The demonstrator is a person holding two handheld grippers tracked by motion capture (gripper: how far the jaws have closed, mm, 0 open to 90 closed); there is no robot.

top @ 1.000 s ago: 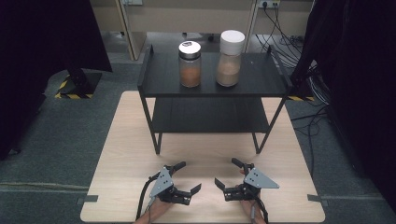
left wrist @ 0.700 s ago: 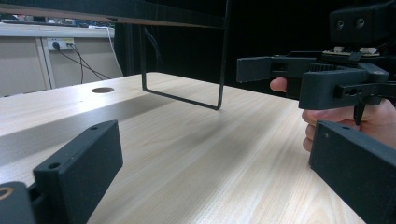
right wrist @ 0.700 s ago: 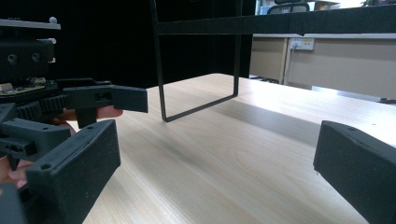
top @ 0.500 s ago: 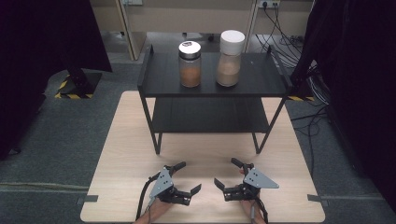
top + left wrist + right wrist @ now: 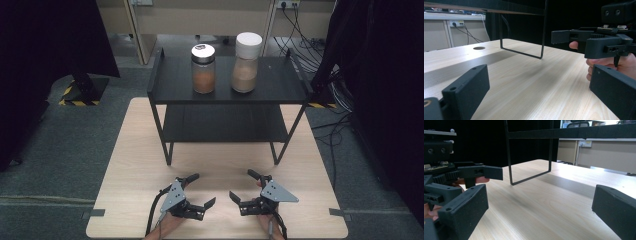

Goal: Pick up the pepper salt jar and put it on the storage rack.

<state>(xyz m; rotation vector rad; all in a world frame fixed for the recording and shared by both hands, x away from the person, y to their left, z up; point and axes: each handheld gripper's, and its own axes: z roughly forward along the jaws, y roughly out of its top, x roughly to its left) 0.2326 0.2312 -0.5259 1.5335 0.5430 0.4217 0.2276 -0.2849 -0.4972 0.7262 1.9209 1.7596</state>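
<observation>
Jars stood well ahead of both tongs on the top deck of the black metal two-tier shelf (image 5: 280, 90): a silver-lidded glass jar (image 5: 203, 69) of reddish-brown powder nearer the left gripper (image 5: 201, 191), a taller white-capped jar (image 5: 246, 62) of paler powder nearer the right gripper (image 5: 240, 186). Both grippers rested low at the near edge of the pale wood-grain table (image 5: 135, 150), jaws spread wide and empty, tips facing each other.
</observation>
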